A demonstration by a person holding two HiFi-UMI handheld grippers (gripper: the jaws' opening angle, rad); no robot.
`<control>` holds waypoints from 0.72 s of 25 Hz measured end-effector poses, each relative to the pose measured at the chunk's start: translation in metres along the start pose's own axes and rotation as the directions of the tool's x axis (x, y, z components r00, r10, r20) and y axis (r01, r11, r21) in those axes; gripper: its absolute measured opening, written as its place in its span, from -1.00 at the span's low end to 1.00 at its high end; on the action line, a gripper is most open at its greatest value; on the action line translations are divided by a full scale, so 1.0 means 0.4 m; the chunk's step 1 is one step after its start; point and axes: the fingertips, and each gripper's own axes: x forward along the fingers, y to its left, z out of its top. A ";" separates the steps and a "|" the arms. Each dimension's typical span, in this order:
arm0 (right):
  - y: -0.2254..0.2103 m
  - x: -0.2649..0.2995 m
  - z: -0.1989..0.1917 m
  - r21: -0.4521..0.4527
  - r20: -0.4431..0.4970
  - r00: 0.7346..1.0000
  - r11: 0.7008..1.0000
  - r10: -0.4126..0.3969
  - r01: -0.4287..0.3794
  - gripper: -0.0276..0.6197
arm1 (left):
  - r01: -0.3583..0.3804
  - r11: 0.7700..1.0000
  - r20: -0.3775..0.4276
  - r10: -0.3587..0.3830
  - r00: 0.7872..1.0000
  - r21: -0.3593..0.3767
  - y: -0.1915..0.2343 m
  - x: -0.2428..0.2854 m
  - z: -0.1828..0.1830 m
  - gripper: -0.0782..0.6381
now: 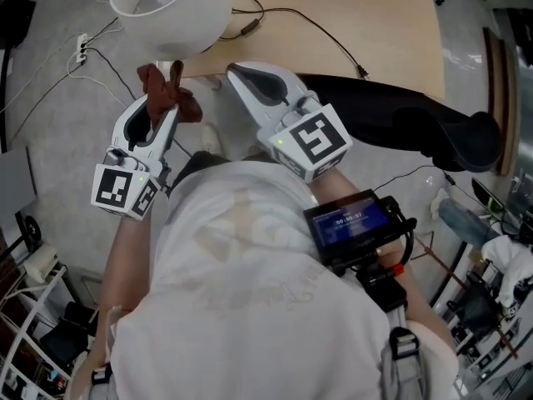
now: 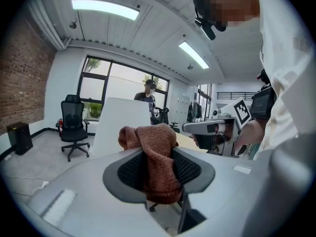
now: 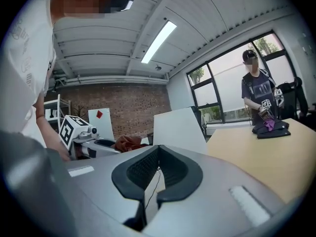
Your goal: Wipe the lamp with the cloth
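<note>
Two risks stand out, both judged from how things lie. Left gripper (image 1: 160, 111) is clamped on the cloth (image 1: 169, 90). A fold sits between its pads, a bunched end pokes out past the tips and a tail hangs below. With so little gripped, a hard rub could drag the cloth out of the jaws, or let bare fingertips scrape the shade.

Lamp (image 1: 171, 5) stands just ahead of that gripper, and only its white shade shows, near the edge of the surface (image 1: 375, 23). The shade looks light, and its base is hidden. A push from one side could tilt it or slide it off.

Right gripper (image 1: 241, 77) sits beside the left one with its jaws together on nothing, apart from the lamp, so nothing steadies it. A cord (image 1: 321, 32) lies across the surface ahead of the right gripper. Snagging it could tug whatever it feeds.
</note>
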 end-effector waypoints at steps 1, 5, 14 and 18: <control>0.002 0.002 -0.002 -0.006 -0.001 1.000 1.000 -0.002 0.002 -0.88 | -0.008 1.000 0.019 0.008 1.000 -0.003 0.009 -0.011 -0.002 -0.35; -0.018 -0.014 -0.011 -0.004 -0.016 0.998 0.998 -0.059 0.059 -0.88 | -0.008 0.997 0.059 0.012 0.998 -0.071 0.046 -0.022 -0.014 -0.35; 0.011 0.017 0.007 -0.015 -0.031 0.984 0.984 -0.177 0.176 -0.88 | 0.016 0.994 0.213 0.008 0.977 -0.113 0.189 -0.045 0.148 -0.36; 0.019 0.017 0.019 -0.026 -0.017 0.972 0.972 -0.233 0.233 -0.88 | 0.036 0.998 0.273 -0.022 0.962 -0.047 0.231 0.002 0.251 -0.36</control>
